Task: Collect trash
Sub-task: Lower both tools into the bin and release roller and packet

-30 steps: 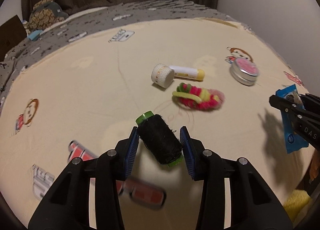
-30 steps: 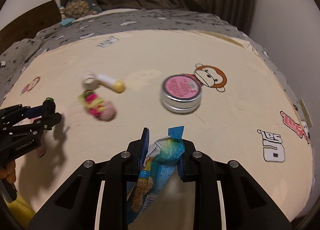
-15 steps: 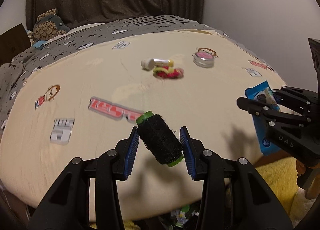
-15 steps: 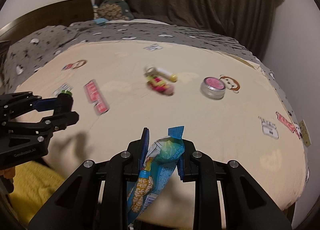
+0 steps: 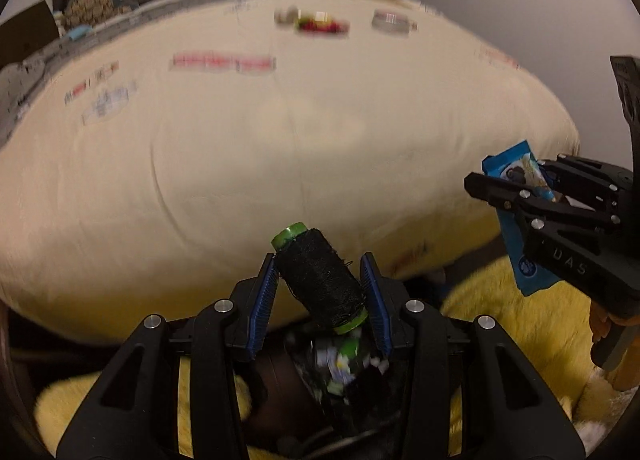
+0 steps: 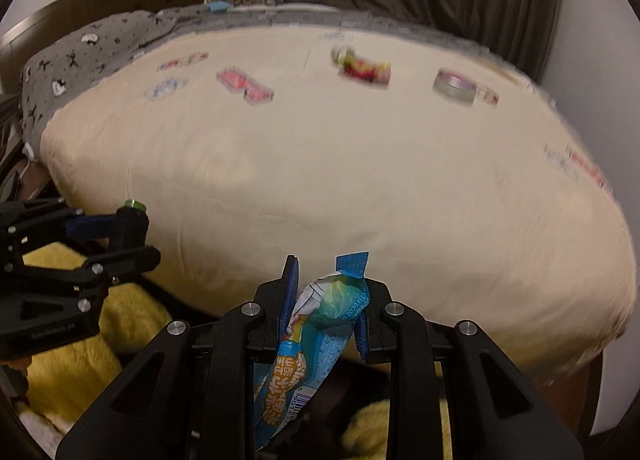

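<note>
My left gripper point(image 5: 322, 280) is shut on a black thread spool point(image 5: 320, 278) with green ends, held past the near edge of the bed, over a dark bin point(image 5: 340, 364) with scraps in it. It also shows at the left of the right wrist view point(image 6: 132, 228). My right gripper point(image 6: 326, 296) is shut on a blue snack wrapper point(image 6: 316, 336), also off the bed's near edge. It shows at the right of the left wrist view point(image 5: 516, 188), with the wrapper point(image 5: 520, 220) hanging down.
The cream bedspread point(image 6: 320, 164) carries a colourful hair tie point(image 6: 366, 68), a white and yellow tube point(image 5: 286, 16) and a round tin with a pink lid point(image 6: 454, 84) at the far side. Yellow fluffy fabric point(image 5: 520, 320) lies on the floor below. A wall stands to the right.
Both grippers have pulled back from the bed's middle to beyond its near edge and lower, each keeping its item. The floor bin and yellow fabric have come into view.
</note>
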`<state>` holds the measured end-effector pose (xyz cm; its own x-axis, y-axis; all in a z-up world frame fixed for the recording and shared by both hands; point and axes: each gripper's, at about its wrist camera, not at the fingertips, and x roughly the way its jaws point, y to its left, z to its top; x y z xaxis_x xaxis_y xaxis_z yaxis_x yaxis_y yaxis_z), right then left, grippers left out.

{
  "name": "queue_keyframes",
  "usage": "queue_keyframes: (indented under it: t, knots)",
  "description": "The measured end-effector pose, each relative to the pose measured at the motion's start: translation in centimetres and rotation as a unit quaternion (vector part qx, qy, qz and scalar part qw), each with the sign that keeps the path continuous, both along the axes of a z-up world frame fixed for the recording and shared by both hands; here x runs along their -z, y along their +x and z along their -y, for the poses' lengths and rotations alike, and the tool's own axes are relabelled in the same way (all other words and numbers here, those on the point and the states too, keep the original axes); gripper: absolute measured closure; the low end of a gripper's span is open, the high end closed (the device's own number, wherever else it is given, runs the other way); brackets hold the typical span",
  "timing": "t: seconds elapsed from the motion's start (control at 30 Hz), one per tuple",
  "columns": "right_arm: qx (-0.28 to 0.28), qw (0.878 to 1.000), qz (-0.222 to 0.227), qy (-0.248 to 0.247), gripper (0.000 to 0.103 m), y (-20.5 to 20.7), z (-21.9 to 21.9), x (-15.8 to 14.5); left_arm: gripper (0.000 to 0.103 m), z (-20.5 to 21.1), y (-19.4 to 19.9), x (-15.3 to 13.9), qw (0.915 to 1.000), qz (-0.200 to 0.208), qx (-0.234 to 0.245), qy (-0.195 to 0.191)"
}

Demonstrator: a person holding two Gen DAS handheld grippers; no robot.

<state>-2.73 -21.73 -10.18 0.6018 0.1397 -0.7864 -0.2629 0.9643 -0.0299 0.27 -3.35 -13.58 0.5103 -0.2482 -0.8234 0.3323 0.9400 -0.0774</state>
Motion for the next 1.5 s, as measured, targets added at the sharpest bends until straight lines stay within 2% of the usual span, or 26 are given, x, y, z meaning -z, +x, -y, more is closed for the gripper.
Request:
queue_keyframes:
  t: [0.3,0.53,0.67,0.87,0.9,0.93,1.0,1.07,1.17,1.27,1.33,1.4,1.5]
  knots:
    - [0.011,0.997,-0.079,0.0,0.077,-1.5,-0.9,6.4,0.063,0.7,-1.4,7.1,0.9954,-0.094,0.019,0.005]
    - [0.003,0.991,-0.137,-0.007,0.077,-2.2,-1.8,10.3,0.063,1.5,-2.4,11.9,0.9838,-0.174,0.042,0.004]
    - [0.006,0.988,-0.151,-0.008,0.076,-2.4,-1.7,11.3,0.063,1.6,-2.3,13.3,0.978,-0.203,0.049,-0.002]
    - [0.003,0.987,-0.16,-0.002,0.073,-2.5,-1.4,11.4,0.061,1.7,-2.7,13.5,0.9771,-0.208,0.045,0.002]
    - [0.003,0.987,-0.161,-0.005,0.069,-2.4,-1.3,11.5,0.059,1.6,-2.7,13.5,0.9771,-0.208,0.044,0.002]
    - [0.004,0.987,-0.162,-0.006,0.06,-2.1,-1.2,11.5,0.056,1.5,-2.7,13.4,0.9771,-0.208,0.043,0.002]
    - [0.008,0.987,-0.16,-0.004,0.049,-2.1,-1.1,11.4,0.052,1.4,-2.7,13.1,0.9775,-0.207,0.041,0.001]
    - [0.015,0.988,-0.155,-0.003,0.048,-2.1,-0.9,11.3,0.046,1.2,-2.7,13.1,0.979,-0.2,0.038,0.006]
    - [0.028,0.989,-0.143,-0.002,0.043,-2.0,-0.3,10.6,0.037,0.8,-2.6,12.3,0.983,-0.18,0.031,0.021]
    - [0.045,0.991,-0.124,0.002,0.03,-1.9,0.6,9.3,0.026,0.3,-2.6,10.9,0.9877,-0.149,0.029,0.037]
    - [0.057,0.992,-0.108,0.009,0.018,-1.9,1.3,8.2,0.019,-0.2,-2.4,9.7,0.9901,-0.133,0.024,0.039]
    - [0.069,0.994,-0.087,0.022,0.011,-1.9,2.2,6.8,0.016,-1.0,-2.1,8.5,0.9921,-0.121,0.015,0.03]
    - [0.076,0.995,-0.057,0.032,0.01,-1.7,3.0,4.6,0.013,-1.9,-1.4,6.1,0.9952,-0.097,0.0,0.015]
